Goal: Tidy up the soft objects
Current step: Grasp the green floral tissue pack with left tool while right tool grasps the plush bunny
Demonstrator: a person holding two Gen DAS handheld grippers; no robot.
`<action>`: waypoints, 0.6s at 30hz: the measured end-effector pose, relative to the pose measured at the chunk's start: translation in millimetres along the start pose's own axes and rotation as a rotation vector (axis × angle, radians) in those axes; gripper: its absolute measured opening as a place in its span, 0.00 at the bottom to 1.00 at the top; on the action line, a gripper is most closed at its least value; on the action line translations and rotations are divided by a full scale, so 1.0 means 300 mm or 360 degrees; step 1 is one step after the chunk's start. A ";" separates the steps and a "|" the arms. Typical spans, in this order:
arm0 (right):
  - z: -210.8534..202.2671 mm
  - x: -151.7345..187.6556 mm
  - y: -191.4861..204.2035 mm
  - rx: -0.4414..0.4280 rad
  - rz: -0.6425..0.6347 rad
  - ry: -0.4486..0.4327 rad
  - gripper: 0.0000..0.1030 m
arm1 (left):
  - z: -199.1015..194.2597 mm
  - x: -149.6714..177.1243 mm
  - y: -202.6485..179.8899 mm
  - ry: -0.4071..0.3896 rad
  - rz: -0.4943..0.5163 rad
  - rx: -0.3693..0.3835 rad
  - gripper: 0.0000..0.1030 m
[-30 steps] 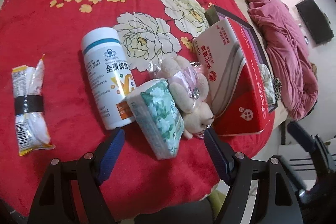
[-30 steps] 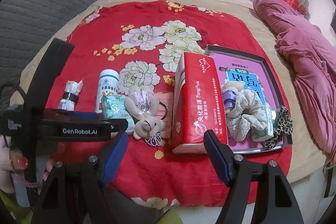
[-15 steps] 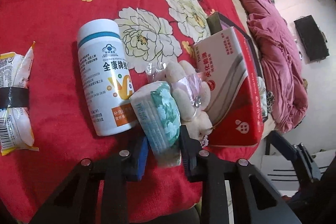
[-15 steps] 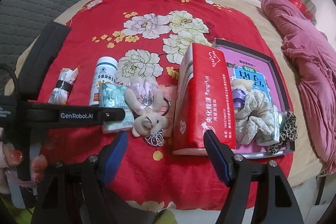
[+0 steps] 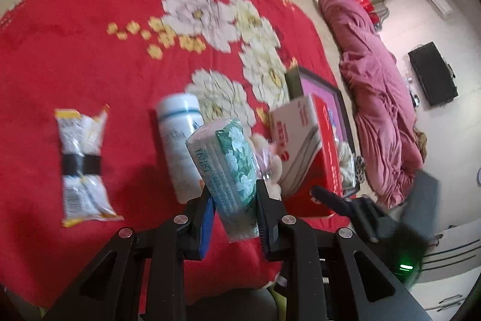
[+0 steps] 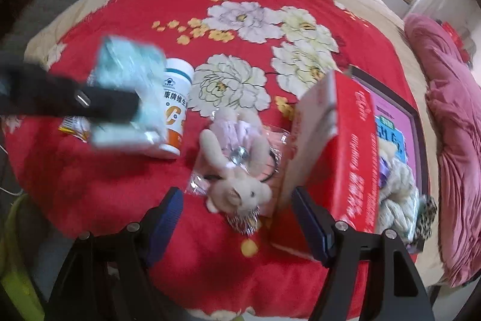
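My left gripper (image 5: 234,194) is shut on a green flowered tissue pack (image 5: 228,167) and holds it tilted above the red blanket (image 5: 90,50). The right wrist view shows the same pack (image 6: 129,71) blurred in the air at the left. A beige plush bear in a pink dress (image 6: 237,170) lies on a clear bag beside the red tissue box (image 6: 345,146). My right gripper (image 6: 236,194) hangs open just above the bear's head, nothing between its fingers. A dark tray (image 6: 416,122) behind the box holds a cream scrunchie (image 6: 396,194) and a leopard one.
A white vitamin bottle (image 6: 176,104) lies left of the bear. A snack packet with a black band (image 5: 81,164) lies further left. A pink quilt (image 6: 451,110) is bunched along the bed's right side. The bed edge is close below both grippers.
The left gripper closed on the tissue pack and lifted it off the blanket. The right gripper sank and came closer to the plush bear, staying open.
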State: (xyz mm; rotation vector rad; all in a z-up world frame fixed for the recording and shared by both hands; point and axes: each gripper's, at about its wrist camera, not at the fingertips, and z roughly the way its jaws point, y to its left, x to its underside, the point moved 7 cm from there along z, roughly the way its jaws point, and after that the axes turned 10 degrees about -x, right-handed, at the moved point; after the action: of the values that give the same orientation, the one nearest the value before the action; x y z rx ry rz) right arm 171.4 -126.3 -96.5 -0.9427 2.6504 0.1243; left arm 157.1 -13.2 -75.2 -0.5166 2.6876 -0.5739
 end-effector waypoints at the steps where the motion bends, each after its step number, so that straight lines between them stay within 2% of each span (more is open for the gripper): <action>1: 0.017 -0.005 0.000 0.0009 0.0004 0.0020 0.72 | -0.011 -0.010 0.011 -0.0009 -0.0009 -0.0002 0.25; 6: 0.112 -0.025 0.000 0.0035 0.0030 0.0111 0.72 | -0.030 -0.023 0.052 -0.0023 -0.0027 -0.0003 0.25; 11: 0.167 -0.038 -0.044 0.0030 0.0174 0.0148 0.71 | -0.034 -0.018 0.065 -0.0028 -0.0033 0.0007 0.25; 13: 0.170 -0.048 -0.050 0.0054 0.0178 0.0137 0.64 | -0.038 -0.020 0.065 -0.0031 -0.0027 0.0006 0.25; 15: 0.170 -0.060 -0.052 0.0045 0.0184 0.0125 0.51 | -0.041 -0.022 0.063 -0.0034 -0.0019 0.0007 0.25; 18: 0.175 -0.069 -0.051 0.0006 0.0197 0.0129 0.45 | -0.044 -0.024 0.062 -0.0042 -0.0011 -0.0001 0.25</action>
State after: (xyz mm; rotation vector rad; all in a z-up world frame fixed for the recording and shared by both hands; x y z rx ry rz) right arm 210.4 -115.9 -138.8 -0.7982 2.7824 0.1122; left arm 153.2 9.8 -70.4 -0.5301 2.6623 -0.5645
